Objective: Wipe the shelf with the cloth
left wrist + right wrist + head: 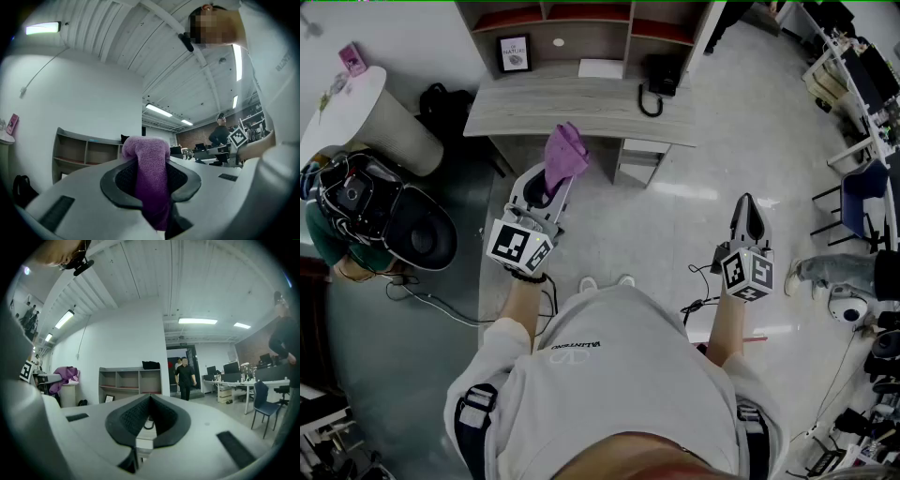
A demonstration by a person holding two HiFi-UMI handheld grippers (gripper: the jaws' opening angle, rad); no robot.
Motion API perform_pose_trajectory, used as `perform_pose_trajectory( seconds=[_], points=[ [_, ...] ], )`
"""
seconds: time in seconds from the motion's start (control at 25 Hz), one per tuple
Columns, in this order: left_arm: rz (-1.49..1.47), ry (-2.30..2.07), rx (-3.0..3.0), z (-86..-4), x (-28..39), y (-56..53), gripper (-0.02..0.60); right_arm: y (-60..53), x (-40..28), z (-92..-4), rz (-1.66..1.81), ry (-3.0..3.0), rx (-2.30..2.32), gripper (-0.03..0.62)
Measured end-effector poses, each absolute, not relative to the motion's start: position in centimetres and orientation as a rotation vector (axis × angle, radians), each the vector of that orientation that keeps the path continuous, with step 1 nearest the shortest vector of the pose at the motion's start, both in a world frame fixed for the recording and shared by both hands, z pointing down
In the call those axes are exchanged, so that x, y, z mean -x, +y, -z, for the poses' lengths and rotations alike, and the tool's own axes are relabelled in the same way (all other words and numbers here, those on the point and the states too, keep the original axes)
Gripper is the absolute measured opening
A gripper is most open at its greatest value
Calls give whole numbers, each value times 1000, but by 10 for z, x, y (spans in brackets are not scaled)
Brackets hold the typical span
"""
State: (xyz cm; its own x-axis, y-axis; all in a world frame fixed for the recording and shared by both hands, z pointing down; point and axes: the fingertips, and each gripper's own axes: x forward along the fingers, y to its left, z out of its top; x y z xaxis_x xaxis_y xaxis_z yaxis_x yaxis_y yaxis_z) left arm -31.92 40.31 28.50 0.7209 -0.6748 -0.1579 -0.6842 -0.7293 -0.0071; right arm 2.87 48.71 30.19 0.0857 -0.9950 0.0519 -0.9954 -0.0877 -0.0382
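Head view, looking steeply down: you stand facing the grey wood-grain shelf unit (581, 105), a gripper in each hand. Your left gripper (551, 185) is clamped on the purple microfibre cloth (566, 154). The cloth's free end stands up beyond the jaw tips and, in this view, overlaps the front edge of the unit's desk-like top. Whether it touches the wood cannot be told.

Left gripper view: the cloth (151, 174) fills the gap between the black pads (183, 183) and bulges over them in a rounded fold. The open cubbies of the unit (83, 153) lie behind, at left.

Your right gripper (747, 212) hangs over bare floor, well apart from the unit and to its right. In the right gripper view its jaws (150, 400) meet at the tips with nothing gripped.

On the unit rest a small black-framed picture (514, 52), a white sheet of paper (600, 67) and a black corded telephone (660, 77).
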Motion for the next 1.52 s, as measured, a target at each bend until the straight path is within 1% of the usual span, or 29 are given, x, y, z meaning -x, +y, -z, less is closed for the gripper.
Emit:
perform_pose_trajectory(
  seconds=[0.36,0.56,0.96,1.32,1.52],
  points=[
    [-232,1106,2858,-280,328,391,103,476,-14,-298,-92,-2115,-2308,0],
    [-248,1095,2868,-281,332,391,103,477,-14,-294,-90,-2109,-2380,0],
    [-256,1035,2916,-292,358,374,103,463,31,-303,-103,-2078,-2366,0],
    [-244,1019,2922,-303,331,348,103,434,14,-314,-84,-2092,-2336,0],
    [-228,1037,2901,-301,309,319,103,395,5,-322,-100,-2161,-2269,0]
  ],
)
